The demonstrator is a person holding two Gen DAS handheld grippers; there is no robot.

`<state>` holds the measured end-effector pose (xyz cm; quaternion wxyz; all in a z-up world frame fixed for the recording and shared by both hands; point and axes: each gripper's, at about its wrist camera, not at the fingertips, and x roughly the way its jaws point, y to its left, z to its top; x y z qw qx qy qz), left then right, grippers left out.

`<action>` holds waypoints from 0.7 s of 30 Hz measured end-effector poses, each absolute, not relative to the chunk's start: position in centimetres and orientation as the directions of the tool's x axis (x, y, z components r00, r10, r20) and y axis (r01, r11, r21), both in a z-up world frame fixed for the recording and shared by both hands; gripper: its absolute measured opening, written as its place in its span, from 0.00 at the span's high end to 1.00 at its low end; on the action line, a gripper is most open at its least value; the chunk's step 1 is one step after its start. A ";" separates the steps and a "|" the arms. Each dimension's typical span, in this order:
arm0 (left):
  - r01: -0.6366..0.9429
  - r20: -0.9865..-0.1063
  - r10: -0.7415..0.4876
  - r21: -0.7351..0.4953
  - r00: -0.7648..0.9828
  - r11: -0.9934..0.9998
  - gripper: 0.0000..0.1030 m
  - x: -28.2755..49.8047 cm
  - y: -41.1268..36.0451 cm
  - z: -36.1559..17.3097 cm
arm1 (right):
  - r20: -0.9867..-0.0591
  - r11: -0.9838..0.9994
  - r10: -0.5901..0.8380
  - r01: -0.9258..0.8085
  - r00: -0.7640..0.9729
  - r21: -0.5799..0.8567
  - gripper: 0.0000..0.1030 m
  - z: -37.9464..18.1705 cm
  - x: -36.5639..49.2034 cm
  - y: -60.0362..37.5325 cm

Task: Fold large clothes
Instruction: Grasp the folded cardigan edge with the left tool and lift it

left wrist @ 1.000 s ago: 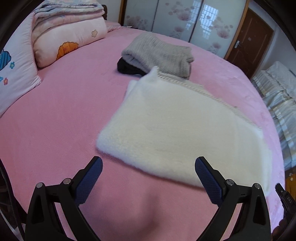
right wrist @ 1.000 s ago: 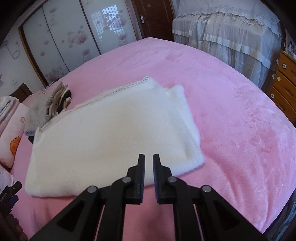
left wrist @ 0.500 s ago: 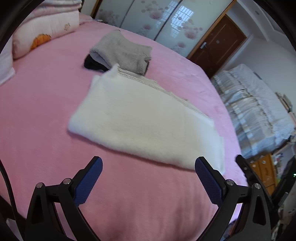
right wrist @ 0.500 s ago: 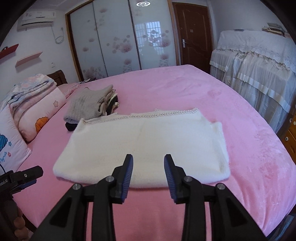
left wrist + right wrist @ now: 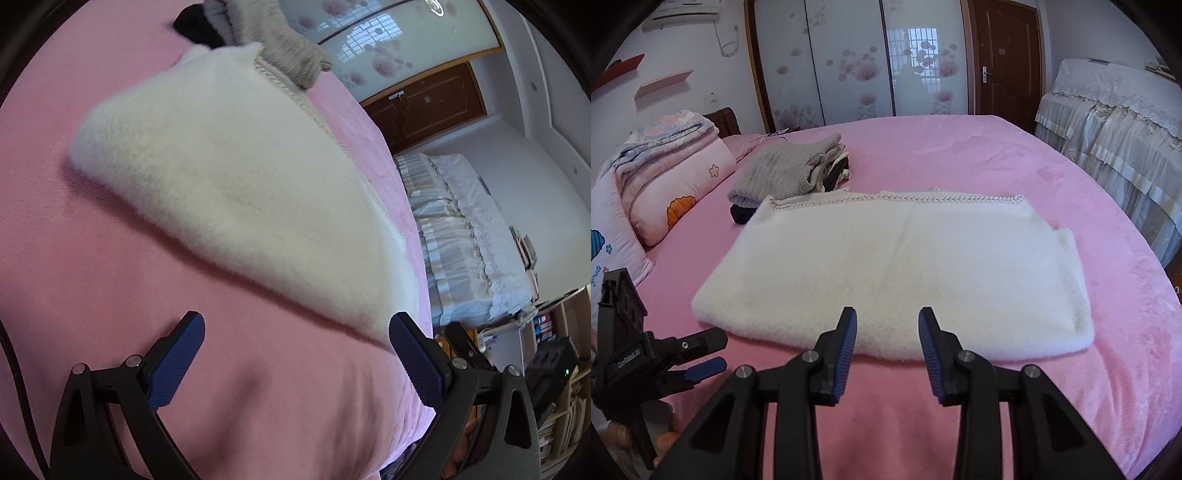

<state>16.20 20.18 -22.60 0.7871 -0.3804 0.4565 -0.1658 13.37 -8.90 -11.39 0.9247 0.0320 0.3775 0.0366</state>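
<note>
A pink bed (image 5: 1015,162) is spread wide, and on it a white fleecy garment (image 5: 894,266) lies partly folded. It is judged soft, bulky and limp; its thick near edge is best pinched. Left tongs (image 5: 295,354) and right tongs (image 5: 886,332) are apart, empty.

A pink bed (image 5: 960,155) spreads ahead of the claw, with a folded grey knit (image 5: 783,170) atop dark clothes ahead and to the left. Stacked pillows and a quilt (image 5: 665,166) lie far left; floral sliding wardrobe doors (image 5: 849,59), a brown door (image 5: 1004,55) and lace-covered furniture (image 5: 1115,125) stand beyond.
</note>
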 end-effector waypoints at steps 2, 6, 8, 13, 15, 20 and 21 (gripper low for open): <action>-0.087 -0.584 -0.608 -0.756 0.538 0.649 0.03 17.2 20.4 -23.8 | -0.703 0.996 0.085 -0.045 0.706 0.075 0.66 -12.1 13.9 -8.8; -0.065 -0.554 -0.585 -0.757 0.592 0.651 0.03 19.2 20.5 -24.8 | -0.711 0.996 0.087 -0.045 0.698 0.078 0.66 -13.4 14.7 -8.7; -0.054 -0.550 -0.566 -0.745 0.614 0.665 0.03 20.4 20.5 -24.9 | -0.713 0.995 0.094 -0.046 0.695 0.087 0.66 -13.9 15.1 -8.8; -0.054 -0.530 -0.545 -0.747 0.650 0.663 0.03 23.1 20.8 -25.5 | -0.705 0.994 0.103 -0.051 0.702 0.095 0.66 -14.7 15.6 -8.8; -0.058 -0.522 -0.531 -0.747 0.668 0.662 0.03 24.2 21.0 -25.5 | -0.709 0.994 0.102 -0.049 0.698 0.094 0.66 -15.1 16.0 -8.9; -0.088 -0.492 -0.461 -0.748 0.738 0.657 0.09 25.8 21.8 -24.8 | -0.710 0.995 0.095 -0.042 0.698 0.091 0.66 -15.5 17.1 -9.2; -0.099 -0.494 -0.444 -0.743 0.747 0.662 0.14 25.8 21.9 -24.8 | -0.710 0.995 0.098 -0.042 0.697 0.095 0.66 -15.6 17.3 -9.2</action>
